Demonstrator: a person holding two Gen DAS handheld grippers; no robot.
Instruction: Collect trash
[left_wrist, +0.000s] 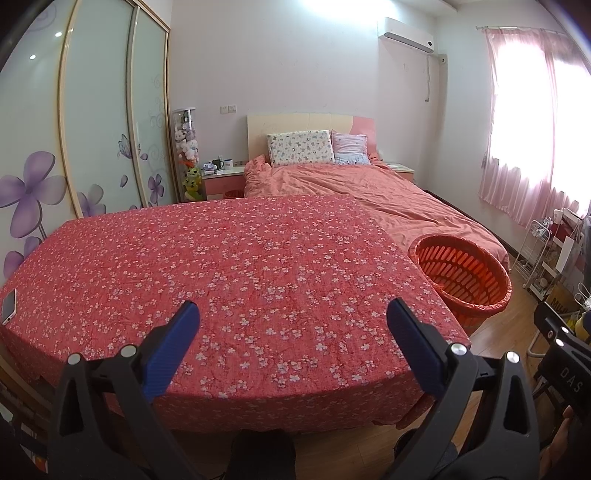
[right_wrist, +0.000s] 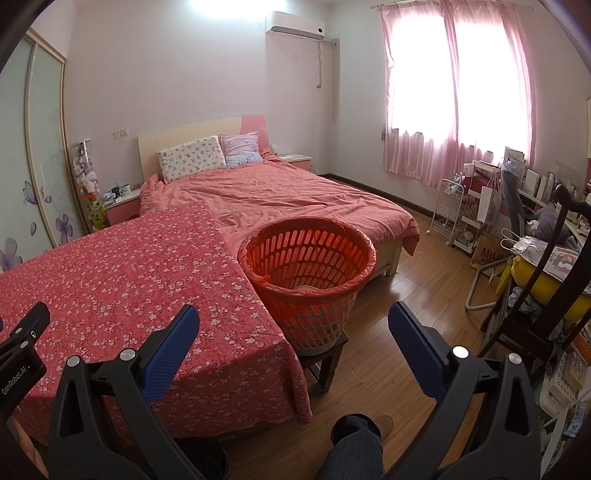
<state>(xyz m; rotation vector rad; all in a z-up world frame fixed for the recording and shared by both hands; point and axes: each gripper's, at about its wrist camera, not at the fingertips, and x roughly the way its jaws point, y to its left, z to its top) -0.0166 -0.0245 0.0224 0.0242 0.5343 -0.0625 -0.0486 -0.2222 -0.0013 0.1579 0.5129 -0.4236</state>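
Note:
An orange slatted basket (right_wrist: 306, 258) lined with a thin orange bag stands on a low dark stool off the table's right edge; something pale lies at its bottom. It also shows in the left wrist view (left_wrist: 461, 273). My left gripper (left_wrist: 293, 314) is open and empty above the near edge of the table with the red flowered cloth (left_wrist: 221, 266). My right gripper (right_wrist: 293, 317) is open and empty, held near the table's right corner (right_wrist: 258, 332), in front of the basket. No loose trash shows on the cloth.
A phone (left_wrist: 9, 306) lies at the table's left edge. A bed (right_wrist: 277, 199) with a salmon cover stands behind the table. A dark chair (right_wrist: 546, 295), a white rack (right_wrist: 448, 206) and clutter fill the right side. A wardrobe (left_wrist: 74, 129) lines the left wall.

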